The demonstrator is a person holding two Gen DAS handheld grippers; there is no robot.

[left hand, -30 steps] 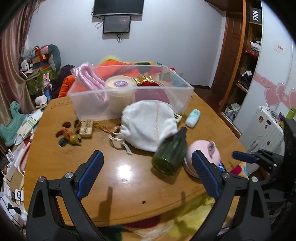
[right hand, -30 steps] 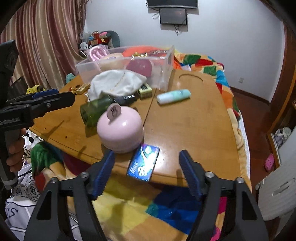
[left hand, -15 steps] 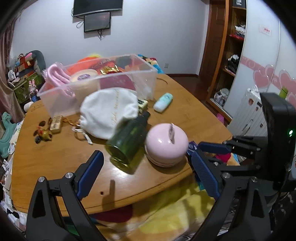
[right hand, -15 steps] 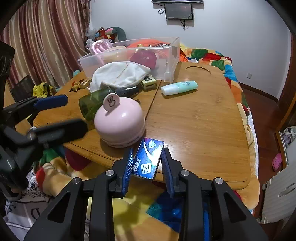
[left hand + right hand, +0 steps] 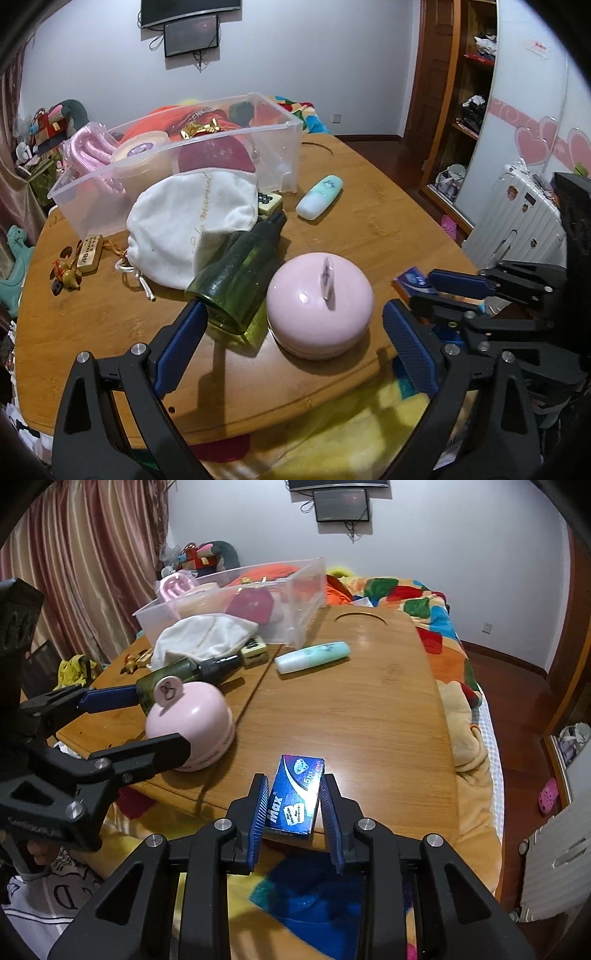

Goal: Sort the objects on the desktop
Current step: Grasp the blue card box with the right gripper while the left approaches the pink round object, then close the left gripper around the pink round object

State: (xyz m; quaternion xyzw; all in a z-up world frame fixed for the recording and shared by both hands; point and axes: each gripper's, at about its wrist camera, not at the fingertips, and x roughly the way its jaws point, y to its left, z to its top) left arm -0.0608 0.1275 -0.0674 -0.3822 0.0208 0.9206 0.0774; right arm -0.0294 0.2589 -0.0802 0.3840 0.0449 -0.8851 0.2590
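My right gripper is shut on a blue "Max" box at the table's near edge; the box also shows in the left wrist view. My left gripper is open, its fingers on either side of a pink dome-shaped gadget and the base of a green bottle lying on its side. A white drawstring pouch, a mint tube and a wooden tag with charms lie on the wooden table. A clear bin holds several items.
A small tile block lies by the bin. A colourful blanket lies beyond the table's far end. A white suitcase stands to the right, with shelves behind it. Curtains hang on the left.
My right gripper has shut on the blue box and holds it. My left gripper has swung right and moved in around the pink gadget and the bottle.
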